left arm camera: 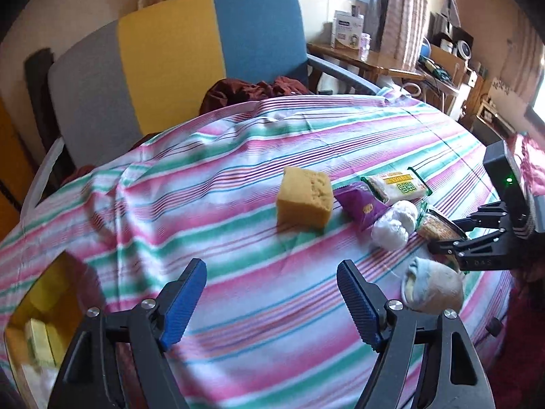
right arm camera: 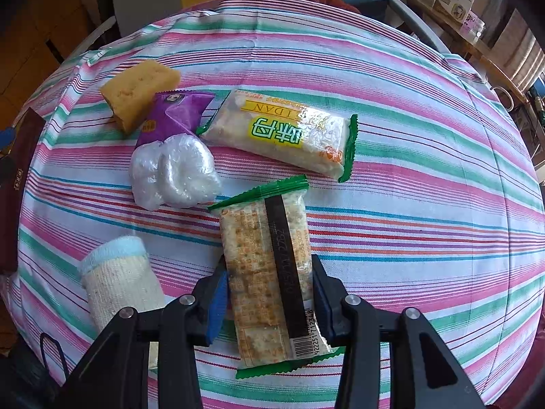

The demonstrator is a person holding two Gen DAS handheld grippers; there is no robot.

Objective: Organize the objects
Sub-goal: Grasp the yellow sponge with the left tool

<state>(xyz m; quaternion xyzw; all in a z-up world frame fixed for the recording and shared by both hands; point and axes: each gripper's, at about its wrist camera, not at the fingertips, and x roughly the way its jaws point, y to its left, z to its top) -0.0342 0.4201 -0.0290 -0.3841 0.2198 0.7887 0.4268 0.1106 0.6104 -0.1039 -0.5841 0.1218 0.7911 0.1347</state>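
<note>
My right gripper (right arm camera: 269, 293) is shut on a green-edged cracker packet (right arm camera: 269, 272) that lies barcode side up on the striped cloth; it also shows in the left wrist view (left arm camera: 437, 228). Beyond it lie a second rice-cake packet (right arm camera: 282, 136), a purple snack packet (right arm camera: 170, 116), a white plastic-wrapped bundle (right arm camera: 173, 170), a yellow sponge (right arm camera: 139, 92) and a rolled sock (right arm camera: 119, 279). My left gripper (left arm camera: 272, 289) is open and empty above the cloth, short of the sponge (left arm camera: 305, 201). The right gripper (left arm camera: 477, 238) shows at the right edge there.
The table wears a pink, green and white striped cloth (left arm camera: 204, 204). A grey, yellow and blue chair (left arm camera: 170, 61) stands behind it with dark red cloth on the seat. A dark brown box (right arm camera: 13, 184) lies at the table's left edge. A cluttered wooden side table (left arm camera: 368, 58) is far right.
</note>
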